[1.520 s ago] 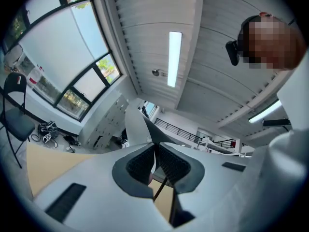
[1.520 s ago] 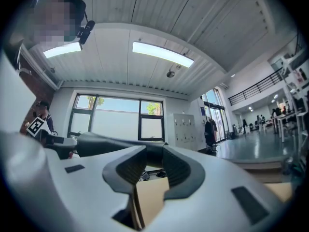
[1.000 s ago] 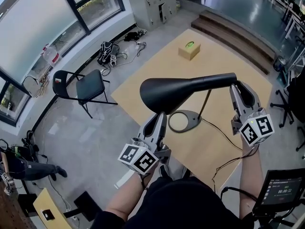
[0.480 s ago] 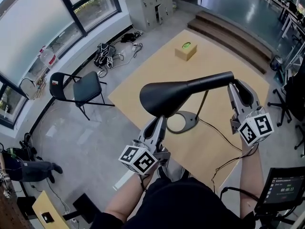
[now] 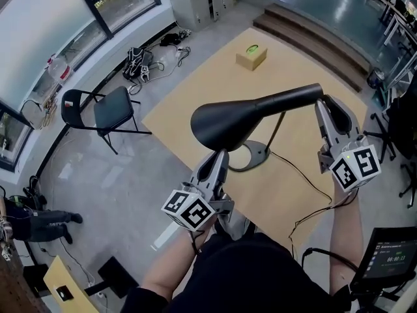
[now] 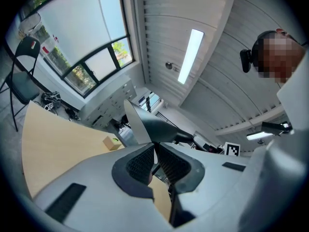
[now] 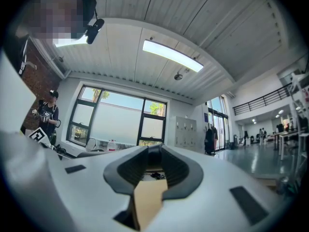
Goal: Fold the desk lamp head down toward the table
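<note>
The black desk lamp has its cone-shaped head [image 5: 225,119] up over the wooden table [image 5: 182,100], its neck [image 5: 293,98] running right and a thin stem dropping to the round base [image 5: 259,154]. My left gripper [image 5: 219,158] reaches up from below and is shut on the thin rim of the lamp head [image 6: 142,124], which shows pinched between the pads. My right gripper [image 5: 324,104] straddles the far end of the neck; its jaws are closing, with the dark neck end [image 7: 153,157] filling the gap between them.
A small cardboard box [image 5: 251,56] sits at the table's far edge. The lamp's cable [image 5: 306,181] trails off the near right edge. A black chair [image 5: 104,113] stands on the floor to the left, steps rise behind the table, and a screen [image 5: 384,256] is at lower right.
The left gripper has sunk a little with the lamp head's rim in it. The right gripper has stayed at the neck's end.
</note>
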`<action>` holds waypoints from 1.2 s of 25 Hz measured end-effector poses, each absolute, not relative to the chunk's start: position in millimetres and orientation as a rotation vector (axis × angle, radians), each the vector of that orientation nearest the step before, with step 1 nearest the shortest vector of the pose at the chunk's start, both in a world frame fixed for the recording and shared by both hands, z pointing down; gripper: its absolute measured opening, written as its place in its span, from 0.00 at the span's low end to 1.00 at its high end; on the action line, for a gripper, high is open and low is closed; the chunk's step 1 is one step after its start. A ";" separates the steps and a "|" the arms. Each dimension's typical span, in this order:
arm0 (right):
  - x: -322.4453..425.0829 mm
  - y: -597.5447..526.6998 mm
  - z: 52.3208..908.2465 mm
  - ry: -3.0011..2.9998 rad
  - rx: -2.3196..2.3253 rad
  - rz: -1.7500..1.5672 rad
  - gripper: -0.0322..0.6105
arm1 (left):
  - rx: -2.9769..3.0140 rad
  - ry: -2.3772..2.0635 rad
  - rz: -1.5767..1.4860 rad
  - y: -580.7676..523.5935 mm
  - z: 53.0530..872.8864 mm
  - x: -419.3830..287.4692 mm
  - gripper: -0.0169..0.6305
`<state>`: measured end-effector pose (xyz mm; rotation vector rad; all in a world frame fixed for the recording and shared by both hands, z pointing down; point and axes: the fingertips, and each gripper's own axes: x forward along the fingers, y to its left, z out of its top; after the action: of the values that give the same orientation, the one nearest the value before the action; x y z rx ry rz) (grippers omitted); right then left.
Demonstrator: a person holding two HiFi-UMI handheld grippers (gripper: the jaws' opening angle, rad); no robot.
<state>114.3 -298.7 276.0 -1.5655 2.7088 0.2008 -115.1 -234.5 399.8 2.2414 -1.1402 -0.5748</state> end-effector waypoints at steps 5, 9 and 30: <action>115.4 -295.4 277.2 2.705 -1.565 0.180 0.19 | 2.226 -1.128 -0.569 -231.6 404.0 -111.7 0.08; 115.5 -295.6 278.4 2.708 -1.569 0.187 0.19 | 2.230 -1.118 -0.574 -232.0 408.8 -110.1 0.08; 113.8 -296.8 266.4 2.718 -1.561 0.233 0.17 | 2.200 -1.035 -0.618 -236.1 434.7 -90.9 0.08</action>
<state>113.8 -296.8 266.4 -1.5608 2.7184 0.2325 -90.9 -236.1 434.7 2.1997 -1.0351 -0.6178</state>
